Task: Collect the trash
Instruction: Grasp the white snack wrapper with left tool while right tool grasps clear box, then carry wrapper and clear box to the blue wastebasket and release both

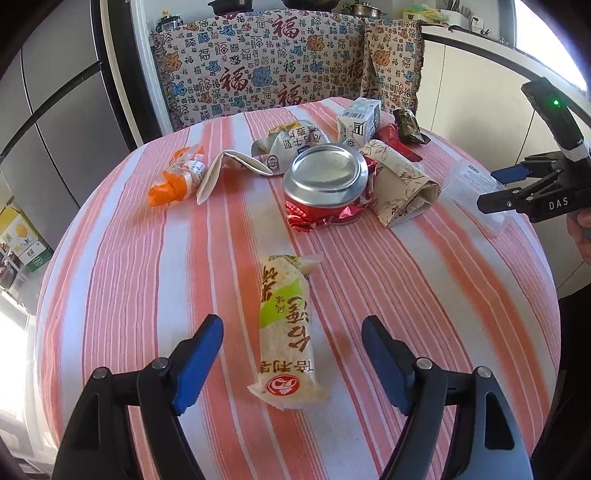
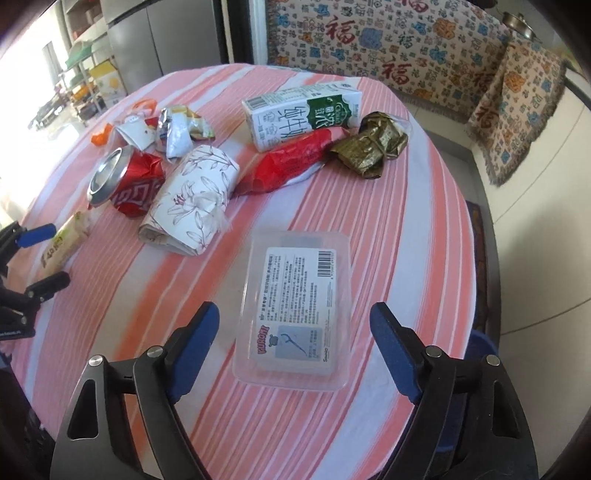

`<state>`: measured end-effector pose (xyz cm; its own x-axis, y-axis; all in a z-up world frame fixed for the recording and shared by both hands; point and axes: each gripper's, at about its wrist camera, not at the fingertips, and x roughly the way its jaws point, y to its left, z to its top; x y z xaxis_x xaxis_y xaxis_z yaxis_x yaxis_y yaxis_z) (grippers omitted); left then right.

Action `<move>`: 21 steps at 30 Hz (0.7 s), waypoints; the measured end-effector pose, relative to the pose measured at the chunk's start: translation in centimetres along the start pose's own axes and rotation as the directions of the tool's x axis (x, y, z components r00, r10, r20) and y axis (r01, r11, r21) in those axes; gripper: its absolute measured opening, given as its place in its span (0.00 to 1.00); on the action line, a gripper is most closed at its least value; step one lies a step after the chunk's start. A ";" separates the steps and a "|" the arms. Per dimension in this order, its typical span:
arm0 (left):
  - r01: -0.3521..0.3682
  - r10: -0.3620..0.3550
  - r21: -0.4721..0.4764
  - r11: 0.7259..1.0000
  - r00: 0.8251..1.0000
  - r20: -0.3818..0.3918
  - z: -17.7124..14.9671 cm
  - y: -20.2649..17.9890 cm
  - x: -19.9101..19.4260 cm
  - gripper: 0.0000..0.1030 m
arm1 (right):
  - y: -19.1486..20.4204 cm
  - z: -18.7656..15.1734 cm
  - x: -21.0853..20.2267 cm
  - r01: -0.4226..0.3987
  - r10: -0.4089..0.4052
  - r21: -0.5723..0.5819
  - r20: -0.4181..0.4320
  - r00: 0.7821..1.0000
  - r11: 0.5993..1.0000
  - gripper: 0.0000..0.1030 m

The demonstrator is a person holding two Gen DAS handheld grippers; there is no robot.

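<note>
The left claw (image 1: 291, 363) hangs released astride a rice-cracker packet (image 1: 286, 332) (untouched), the right claw (image 2: 295, 350) likewise released astride a clear plastic box (image 2: 295, 306), with the crushed can (image 1: 327, 184) beyond on the striped tabletop (image 1: 424, 295).

This is a home, in the dining corner beside a kitchen. The round table (image 1: 480, 295) wears a pink and white striped cloth. At twelve o'clock behind it hangs a throw (image 1: 266, 70) printed with red luck characters, with cooking pots (image 1: 364, 11) on the ledge above. At ten o'clock stands a tall grey cabinet (image 2: 173, 40), and near it a shelf rack (image 2: 79, 70) with household goods.
</note>
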<state>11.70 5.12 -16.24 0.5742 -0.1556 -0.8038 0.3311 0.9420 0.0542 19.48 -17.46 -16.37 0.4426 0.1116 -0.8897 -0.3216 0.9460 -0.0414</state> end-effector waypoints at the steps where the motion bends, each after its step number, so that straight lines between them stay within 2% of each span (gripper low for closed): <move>1: -0.002 0.002 0.002 1.000 1.000 0.000 0.1 -0.1 0.0 0.74 | 0.1 0.1 0.1 0.008 -0.008 -0.007 -0.009 1.000 1.000 0.61; 2: 0.000 0.000 0.004 1.000 1.000 -0.001 0.2 -0.1 -0.1 0.60 | 0.1 0.2 0.0 0.012 -0.012 -0.004 -0.010 1.000 1.000 0.61; 3: 0.004 -0.004 0.004 1.000 1.000 -0.006 0.2 0.0 -0.2 0.52 | 0.1 0.0 -0.3 0.012 -0.012 0.001 -0.004 1.000 1.000 0.61; 4: 0.008 -0.008 0.002 1.000 1.000 -0.014 0.2 0.1 -0.2 0.35 | 0.1 -0.1 -0.7 0.007 -0.007 0.009 0.006 1.000 1.000 0.61; 5: 0.010 -0.010 -0.003 1.000 1.000 -0.017 0.1 0.2 -0.2 0.26 | 0.2 -0.1 -1.1 -0.003 0.003 0.018 0.016 1.000 1.000 0.61; 8: 0.026 -0.027 -0.034 0.999 0.999 -0.016 0.1 0.7 -0.5 0.20 | 0.0 -0.5 -2.3 -0.050 0.047 0.052 0.047 0.998 0.997 0.61; 12: 0.048 -0.047 -0.064 0.997 0.999 0.014 0.1 0.6 -1.6 0.18 | -0.1 -1.1 -3.8 -0.095 0.089 0.074 0.083 0.993 0.993 0.61; 21: 0.140 -0.134 -0.062 0.988 0.986 0.101 2.5 -3.1 -4.6 0.17 | -2.1 -2.6 -6.2 -0.161 0.138 0.155 0.151 0.979 0.975 0.61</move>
<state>9.95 2.15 -11.21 0.5978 -0.3094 -0.7396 0.3614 0.9275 -0.0959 15.26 -20.90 -11.99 0.5153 0.2855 -0.8080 -0.2548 0.9513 0.1737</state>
